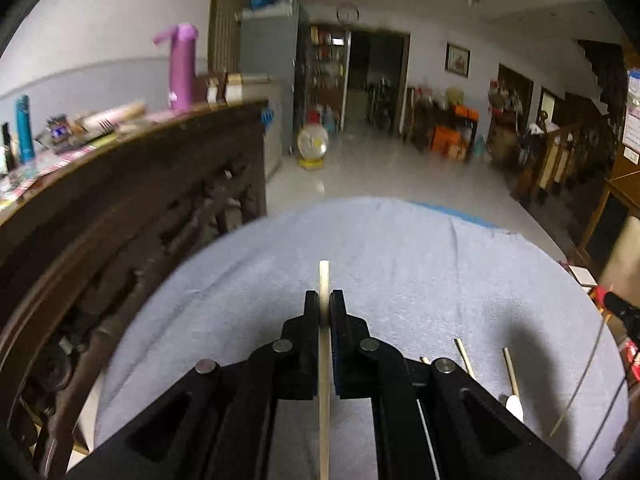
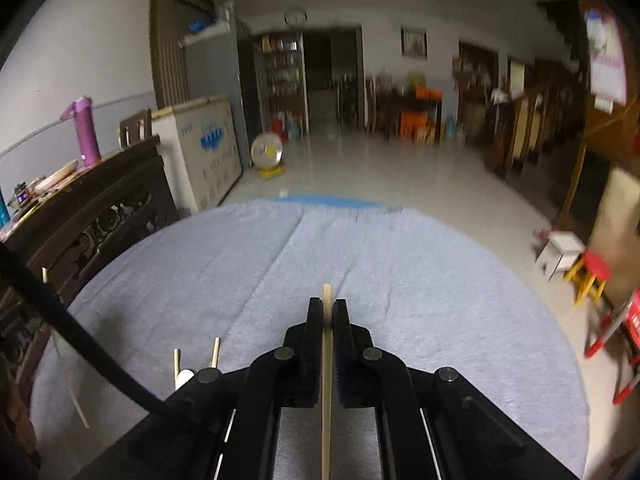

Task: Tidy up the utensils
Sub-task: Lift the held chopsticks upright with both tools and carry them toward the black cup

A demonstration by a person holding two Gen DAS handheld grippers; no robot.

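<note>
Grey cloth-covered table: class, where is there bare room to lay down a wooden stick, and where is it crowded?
Bare: the grey cloth ahead of both grippers, to its far blue edge. Crowded: the near strip where loose wooden sticks lie.

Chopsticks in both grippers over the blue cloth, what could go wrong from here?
1. Each gripper, left and right, pinches its chopstick near the far tip, so the long tail may swing or slip.
2. Loose sticks lie beside the grippers on the cloth; lowering there could knock them.
</note>
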